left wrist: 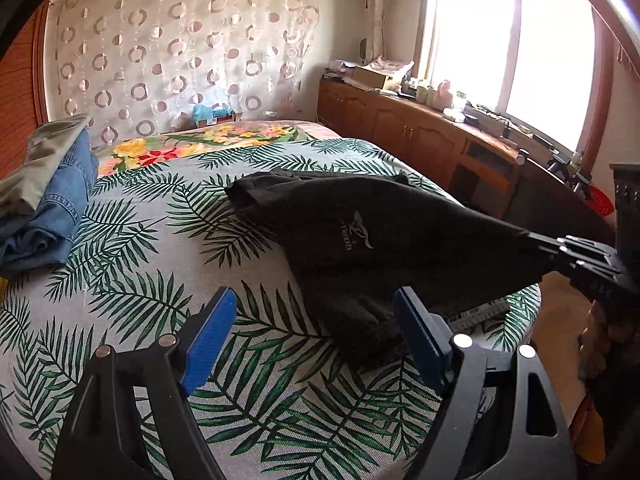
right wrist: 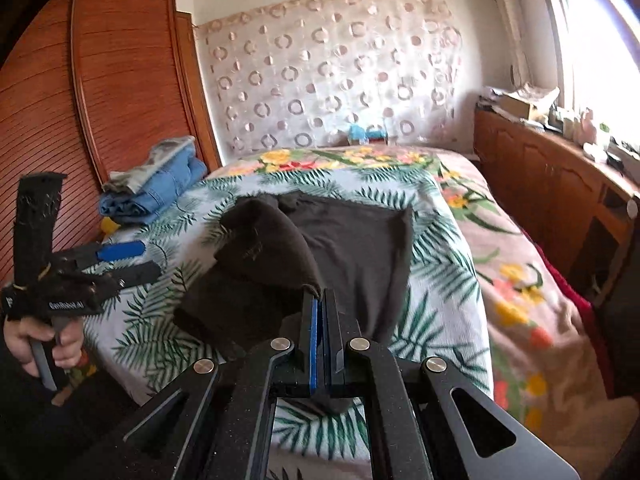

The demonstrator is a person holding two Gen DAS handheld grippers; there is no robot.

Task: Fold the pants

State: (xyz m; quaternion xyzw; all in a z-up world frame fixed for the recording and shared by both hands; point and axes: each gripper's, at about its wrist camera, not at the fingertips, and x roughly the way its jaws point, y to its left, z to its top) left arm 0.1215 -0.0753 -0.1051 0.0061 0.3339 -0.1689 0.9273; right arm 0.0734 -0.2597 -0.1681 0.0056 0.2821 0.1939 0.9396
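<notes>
Blue pads of the left hand-held gripper [left wrist: 316, 336] stand spread wide with nothing between them, hovering over the leaf-print bed cover [left wrist: 132, 280]; its right-hand pad sits just beside the near corner of the black pants [left wrist: 360, 232] without touching cloth, as far as I can tell. Off to its right, the right hand-held gripper [right wrist: 320, 300] is pressed together on a pinch of the pants' edge, and the fabric rises taut from the bed to that pinch while the rest lies flat beyond it. That grip reads as one layer being carried over the other, so a fold looks under way; the free left tool seems kept clear to pin or smooth afterward.

Ahead of the right hand-held gripper the flat part ends in a straight far edge, with open cover past it up to the floral blanket [right wrist: 520, 280]. Far left of both tools, a stack of folded clothes [right wrist: 160, 184] lies by the wooden wardrobe [right wrist: 100, 100], well apart from the pants. Right of the pants the bed drops off toward a wooden cabinet [left wrist: 420, 136], so the free room lies forward and left.
</notes>
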